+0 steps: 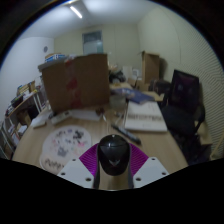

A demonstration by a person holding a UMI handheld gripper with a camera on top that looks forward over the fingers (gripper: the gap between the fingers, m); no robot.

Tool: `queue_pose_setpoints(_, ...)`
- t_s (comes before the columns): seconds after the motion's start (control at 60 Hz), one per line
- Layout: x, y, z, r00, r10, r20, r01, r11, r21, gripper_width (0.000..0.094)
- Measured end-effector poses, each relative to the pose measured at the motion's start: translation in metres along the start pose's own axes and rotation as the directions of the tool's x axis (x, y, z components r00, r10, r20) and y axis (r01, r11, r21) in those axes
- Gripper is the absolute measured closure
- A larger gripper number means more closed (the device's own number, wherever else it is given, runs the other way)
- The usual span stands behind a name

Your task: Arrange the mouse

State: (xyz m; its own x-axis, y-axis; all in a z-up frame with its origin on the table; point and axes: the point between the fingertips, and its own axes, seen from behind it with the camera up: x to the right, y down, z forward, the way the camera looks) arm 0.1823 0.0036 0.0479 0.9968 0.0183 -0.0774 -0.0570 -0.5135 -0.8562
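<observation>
Wooden table (150, 150) stretching ahead, cardboard box (75, 82) standing at its far side, white keyboard (145, 120) lying beyond the fingers, round patterned mat (67, 143) lying nearer, gripper (112, 165) pinching the black mouse (112, 153) between purple pads (88, 160).

fingers (82, 170): light grey | inner pads (90, 158): purple

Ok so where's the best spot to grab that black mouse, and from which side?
Grip the black mouse across its two long flanks, coming from its rear. It sits lengthwise between the fingers, its narrow width fitting their gap, on the table.
</observation>
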Motion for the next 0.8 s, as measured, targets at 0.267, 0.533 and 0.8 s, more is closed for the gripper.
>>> queue_pose_setpoints(0.267,-0.156,-0.106,0.011,1.0,0.004,0.017,-0.007,0.983,0.186,0.0556)
queue_pose_setpoints(0.533,-0.2,0.013,0.094,0.998,-0.055,0.001,0.055,0.997,-0.051,0.0555)
queue_pose_setpoints(0.8,-0.197,0.028,0.098,0.998,-0.056,-0.019,0.054,0.993,-0.102,0.0396)
